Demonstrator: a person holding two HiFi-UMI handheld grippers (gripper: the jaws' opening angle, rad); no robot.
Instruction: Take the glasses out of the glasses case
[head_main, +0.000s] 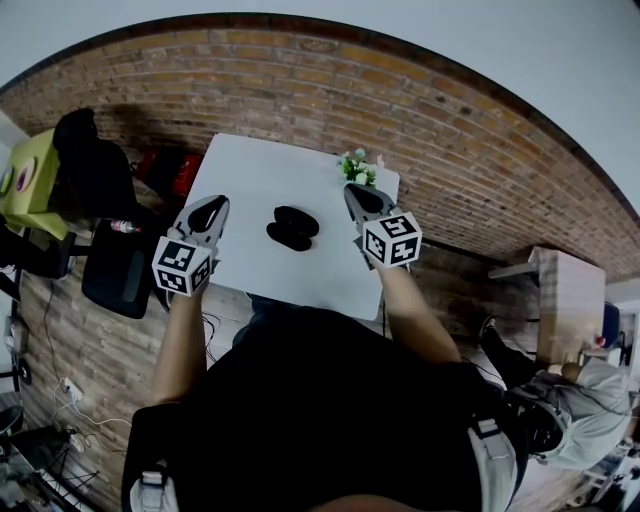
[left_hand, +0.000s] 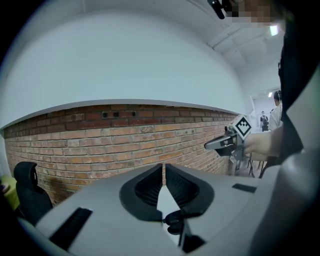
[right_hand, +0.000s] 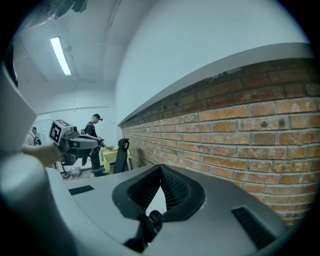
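Glasses case (head_main: 292, 228) lies dark at the middle of the white tabletop (head_main: 250, 170), between our two tongs and touched by neither. Left tongs (head_main: 217, 204) and right tongs (head_main: 353, 189) are both pressed together with nothing in them. We cannot tell whether the lid is up. To start well, we judge that we should spread both tongs first, pin the base with one, and lift with the other, keeping clear of the small plant (head_main: 358, 168).
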